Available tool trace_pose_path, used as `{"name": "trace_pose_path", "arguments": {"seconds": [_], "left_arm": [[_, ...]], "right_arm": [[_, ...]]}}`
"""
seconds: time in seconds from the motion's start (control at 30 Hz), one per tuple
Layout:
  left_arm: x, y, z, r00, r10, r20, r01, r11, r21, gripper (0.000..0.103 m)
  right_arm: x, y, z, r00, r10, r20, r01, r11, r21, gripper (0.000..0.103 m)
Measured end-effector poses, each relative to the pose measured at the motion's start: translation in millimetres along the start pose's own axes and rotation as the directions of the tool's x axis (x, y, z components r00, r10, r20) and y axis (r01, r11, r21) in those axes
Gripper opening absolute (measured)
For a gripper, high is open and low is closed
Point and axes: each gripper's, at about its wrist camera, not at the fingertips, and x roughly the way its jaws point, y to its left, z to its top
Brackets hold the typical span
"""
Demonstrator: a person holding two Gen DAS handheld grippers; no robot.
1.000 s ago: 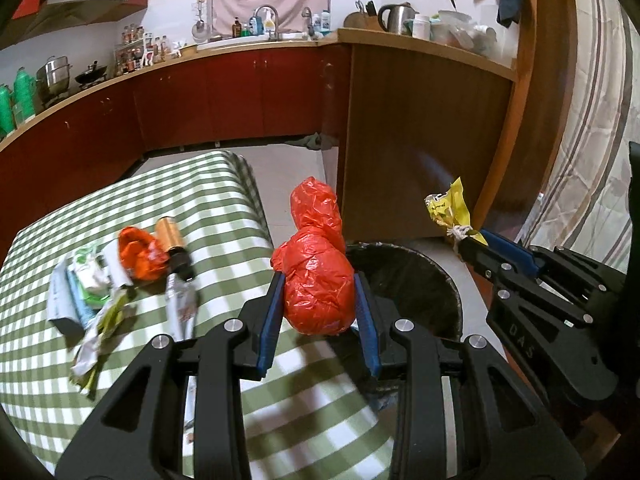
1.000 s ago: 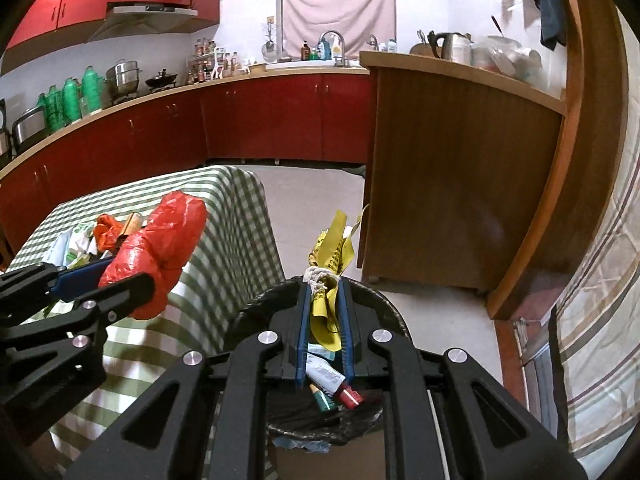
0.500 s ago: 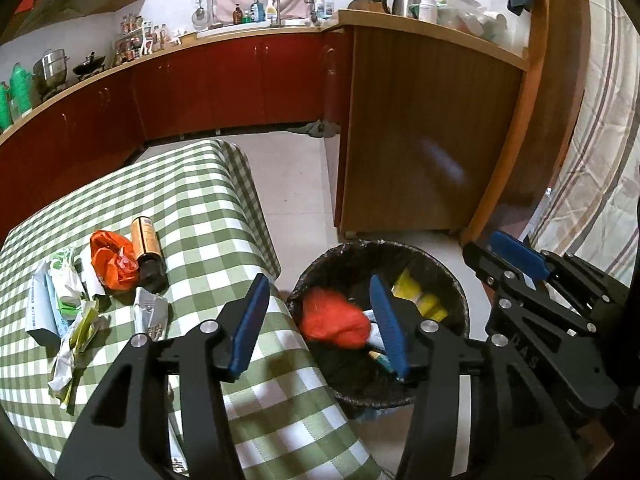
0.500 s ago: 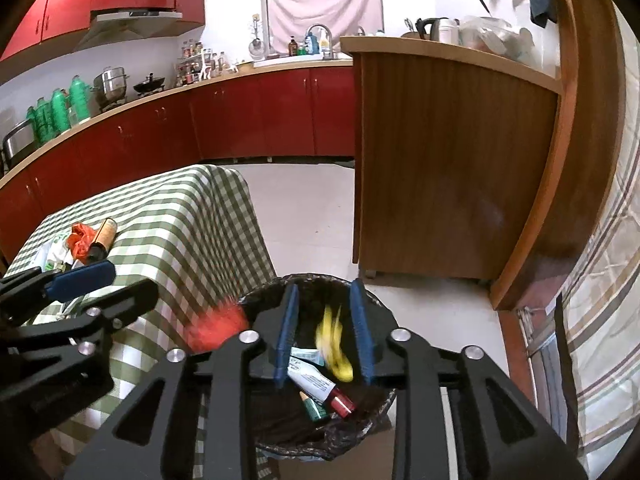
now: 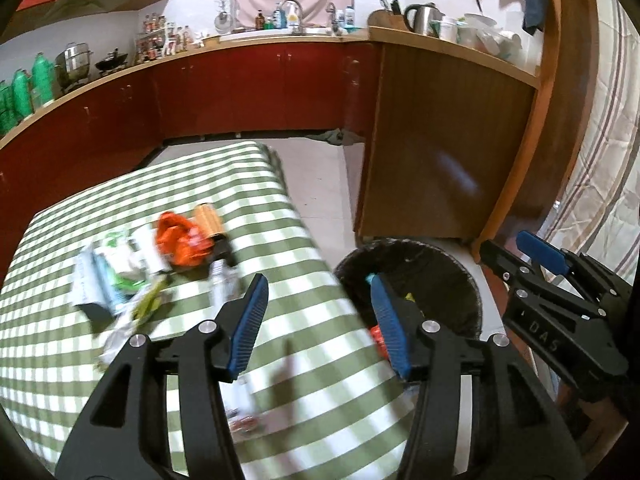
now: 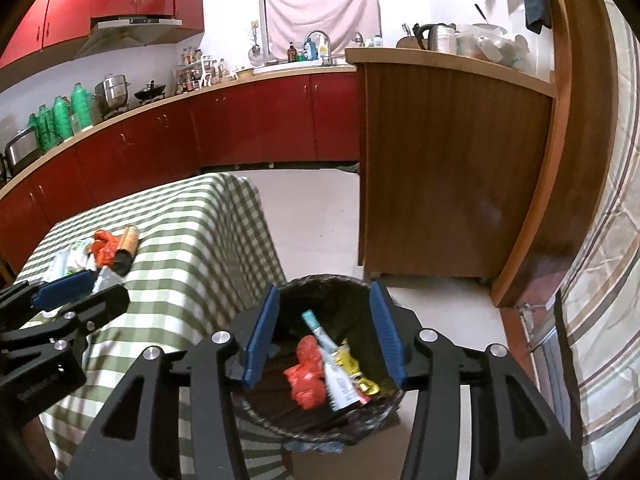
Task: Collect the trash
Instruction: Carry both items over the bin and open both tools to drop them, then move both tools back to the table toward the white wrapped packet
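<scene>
I am reading the pale letters "DAS" on the black body of my right claw, which is showing just to the right of my left claw in the left wrist view. In the right wrist view, faint lettering is sitting on my left claw's black body, off to the left of my right claw, too blurred to read. Print on the white tube below my right claw is also staying unreadable.

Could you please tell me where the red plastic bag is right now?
In the right wrist view, the red plastic bag lies inside the black bin beside the table, left of a white tube.
</scene>
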Motion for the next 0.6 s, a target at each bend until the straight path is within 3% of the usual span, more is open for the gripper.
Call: {"name": "trace_pose_path", "arguments": {"seconds": [0.23, 0.6], "left_arm": [[-24.4, 40.3, -13.6, 0.998, 0.059, 0.002, -0.059, 0.998, -0.036, 0.052], [-52.0, 101.7, -37.5, 0.987, 0.163, -0.011, -0.164, 0.983, -0.088, 0.053]], "right_arm": [[-8.8, 32.0, -4.3, 0.999, 0.034, -0.016, -0.035, 0.999, -0.014, 0.058], [-16.2, 99.7, -12.7, 0.991, 0.126, -0.049, -0.129, 0.989, -0.068, 0.062]]}}
